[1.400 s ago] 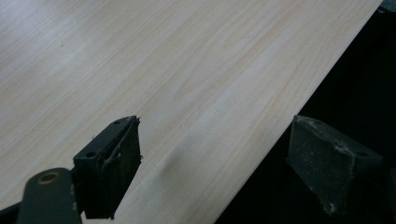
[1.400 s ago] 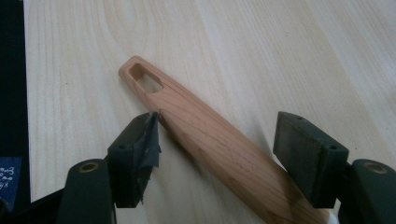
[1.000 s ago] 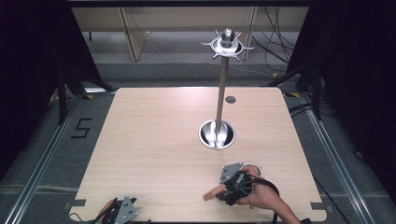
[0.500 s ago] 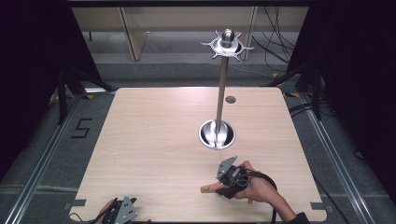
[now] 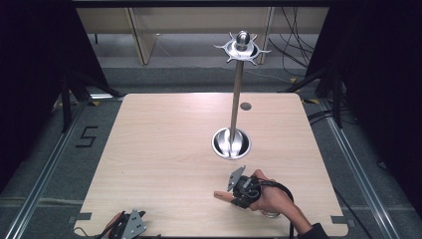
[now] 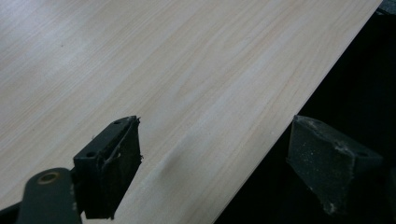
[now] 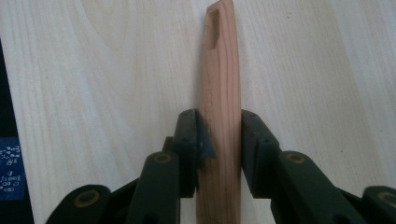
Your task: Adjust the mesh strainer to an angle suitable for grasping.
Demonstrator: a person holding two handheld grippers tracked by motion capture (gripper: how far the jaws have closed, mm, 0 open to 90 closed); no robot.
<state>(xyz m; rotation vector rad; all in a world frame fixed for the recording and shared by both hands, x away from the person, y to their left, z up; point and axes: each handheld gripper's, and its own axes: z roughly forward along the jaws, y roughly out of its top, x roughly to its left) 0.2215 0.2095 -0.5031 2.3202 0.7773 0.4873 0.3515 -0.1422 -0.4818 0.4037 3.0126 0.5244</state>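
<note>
Moved: right gripper (image 7: 218, 135) jaws have just been closing, now clamped on wooden handle (image 7: 219, 93).
Left gripper (image 6: 215, 163): jaws apart, nothing between, at table (image 5: 164, 149) edge.

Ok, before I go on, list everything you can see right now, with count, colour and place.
Wooden handle: one, reddish-brown, slot near its far end, lying on the table near the front edge, right of centre.
Metal stand: one, silver, round base right of the table's centre, upright pole, pronged disc and ball on top.
Table: one, light wood, middle of the high view.
Round insert: one, grey, in the tabletop beyond the stand.
Floor mark "5": one, black, left of the table.
Right gripper: black, jaws just closed onto the wooden handle, pads pressing its sides.
Left gripper: black, jaws apart, at the table's front-left edge.
</note>
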